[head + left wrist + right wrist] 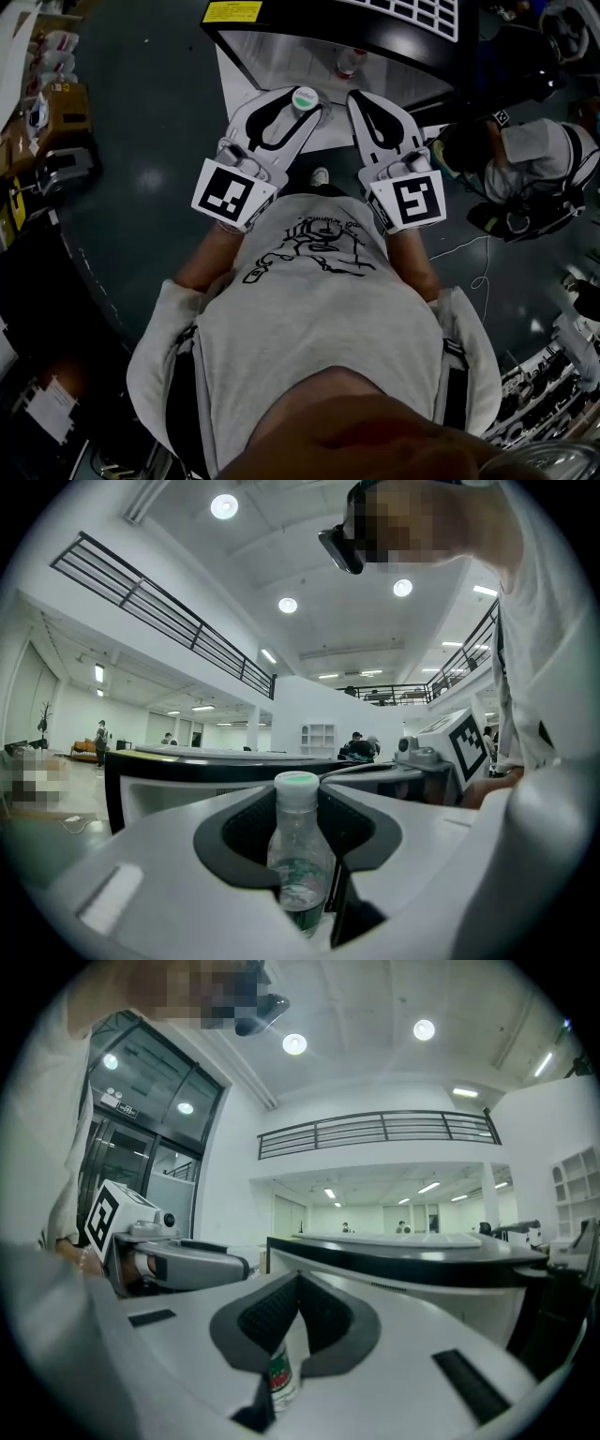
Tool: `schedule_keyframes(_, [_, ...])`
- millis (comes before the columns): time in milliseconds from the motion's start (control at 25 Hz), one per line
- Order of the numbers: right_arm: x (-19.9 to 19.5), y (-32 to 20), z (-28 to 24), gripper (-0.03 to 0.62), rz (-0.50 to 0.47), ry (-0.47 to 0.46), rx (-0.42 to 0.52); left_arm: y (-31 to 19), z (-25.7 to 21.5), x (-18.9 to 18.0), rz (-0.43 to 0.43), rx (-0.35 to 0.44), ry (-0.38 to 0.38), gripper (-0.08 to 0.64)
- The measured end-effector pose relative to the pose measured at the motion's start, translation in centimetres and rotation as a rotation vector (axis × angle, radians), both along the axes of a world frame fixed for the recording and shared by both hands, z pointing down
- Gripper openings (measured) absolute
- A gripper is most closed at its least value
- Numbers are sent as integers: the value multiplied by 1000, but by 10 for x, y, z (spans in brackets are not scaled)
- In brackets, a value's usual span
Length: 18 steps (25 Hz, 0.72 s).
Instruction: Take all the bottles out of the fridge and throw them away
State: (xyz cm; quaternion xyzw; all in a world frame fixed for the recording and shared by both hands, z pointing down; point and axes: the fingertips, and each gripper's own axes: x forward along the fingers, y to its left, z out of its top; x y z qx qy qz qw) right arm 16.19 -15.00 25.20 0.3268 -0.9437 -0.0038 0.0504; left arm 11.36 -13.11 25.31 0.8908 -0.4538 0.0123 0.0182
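My left gripper (302,94) is shut on a clear plastic bottle (306,99) with a pale green cap, holding it upright by the neck just in front of the fridge (281,26). In the left gripper view the bottle (298,860) stands between the jaws, whose pads press on its shoulders. Beside it my right gripper (359,97) is shut with nothing held; in its own view the fingertips (298,1279) meet. A second bottle (349,62) stands inside the open fridge, and its red-labelled body (279,1374) shows through the gap below the right jaws.
The fridge's black rim (187,766) runs across just ahead of both grippers. Another person (525,159) crouches on the floor to the right, with a white cable (473,253) nearby. Boxes and gear (52,108) lie along the left side.
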Motion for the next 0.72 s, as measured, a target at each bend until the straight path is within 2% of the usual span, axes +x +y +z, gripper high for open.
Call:
schedule_keyframes(440, [-65, 22, -10, 9, -55, 1, 9, 26, -12, -55, -28, 6, -2, 143])
schedule_keyframes(720, [-120, 42, -7, 8, -104, -2, 12, 49, -10, -107, -69, 4, -1, 143])
